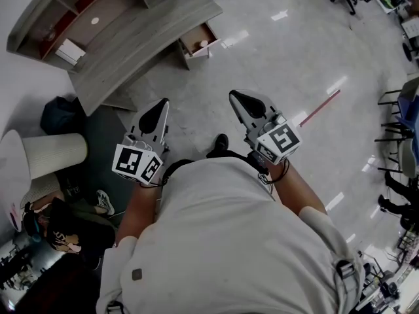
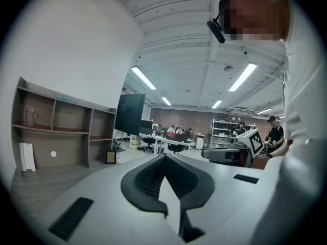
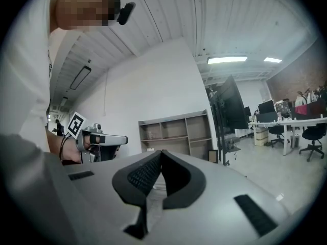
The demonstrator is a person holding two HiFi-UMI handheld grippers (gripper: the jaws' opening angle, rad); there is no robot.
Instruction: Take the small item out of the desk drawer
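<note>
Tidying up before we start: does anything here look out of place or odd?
Only the desk drawer: it stands pulled out from under the desk, with a small pale item lying inside. Nothing looks spilled or broken.

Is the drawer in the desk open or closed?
Open. The drawer sticks out from under the desk, and its inside shows from above.
</note>
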